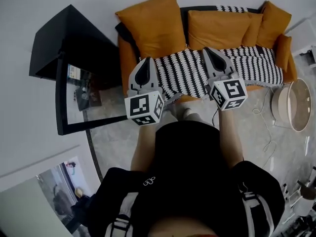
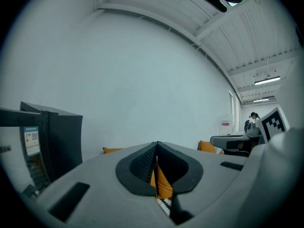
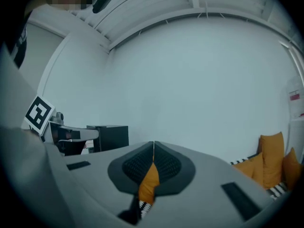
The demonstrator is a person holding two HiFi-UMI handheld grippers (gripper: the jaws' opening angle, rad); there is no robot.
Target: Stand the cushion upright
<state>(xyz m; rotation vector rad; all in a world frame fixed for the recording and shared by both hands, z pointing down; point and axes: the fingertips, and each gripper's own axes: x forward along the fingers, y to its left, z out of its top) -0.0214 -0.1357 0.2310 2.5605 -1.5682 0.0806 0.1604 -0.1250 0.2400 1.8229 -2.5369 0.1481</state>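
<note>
The head view looks down on an orange sofa with a black-and-white striped throw over its seat. A large orange cushion leans upright at the sofa's left end. A second one rests against the backrest in the middle, and more orange cushions crowd the right end. My left gripper hovers in front of the left cushion, apart from it, jaws shut on nothing. My right gripper is held below the middle cushion, also shut and empty. Each gripper view shows closed tips, left gripper and right gripper, with orange fabric beyond.
A black cabinet stands left of the sofa, with a dark-framed glass table in front of it. A round white appliance and a loose cable lie on the floor at the right. The person's shoes are near the sofa's front.
</note>
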